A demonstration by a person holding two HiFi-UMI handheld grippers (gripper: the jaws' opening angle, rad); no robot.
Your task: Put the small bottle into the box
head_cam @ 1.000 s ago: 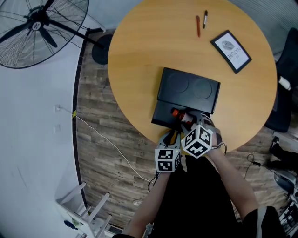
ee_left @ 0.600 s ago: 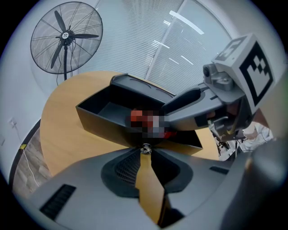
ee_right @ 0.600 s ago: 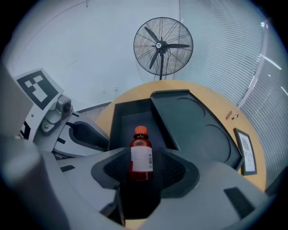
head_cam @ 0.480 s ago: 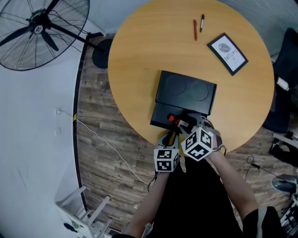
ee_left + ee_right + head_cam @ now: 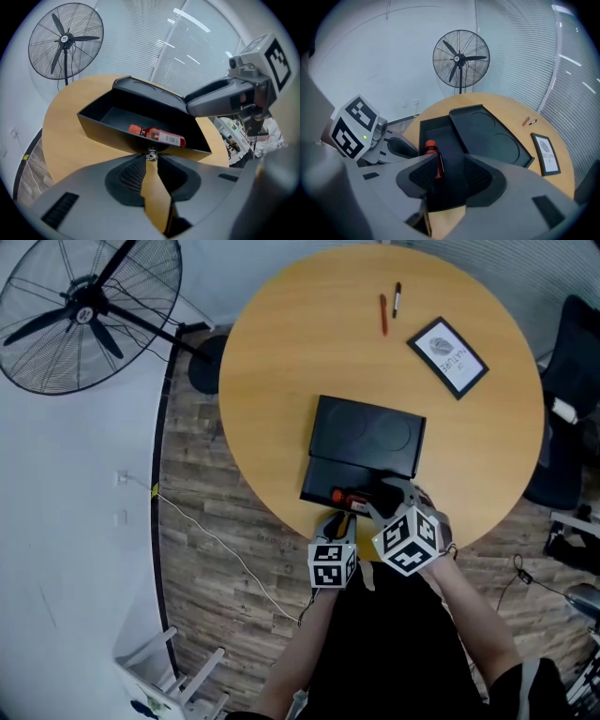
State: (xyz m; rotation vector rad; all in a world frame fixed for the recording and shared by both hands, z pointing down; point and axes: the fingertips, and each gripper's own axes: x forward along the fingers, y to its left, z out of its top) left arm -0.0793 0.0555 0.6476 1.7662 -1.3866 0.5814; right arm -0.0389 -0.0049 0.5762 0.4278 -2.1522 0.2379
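Head view — left hand-held gripper (image 5: pixel 344 519) angled steeply down at box (image 5: pixel 317 486).

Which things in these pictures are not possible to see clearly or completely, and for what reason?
Small bottle: head view, mostly covered by the right gripper, whose open, empty jaws have just been closing.
Print on the framed card: head view, too small.
Bottle label: left gripper view, too small.
Left gripper: left gripper view, unclear whether its tips pinch the box wall.
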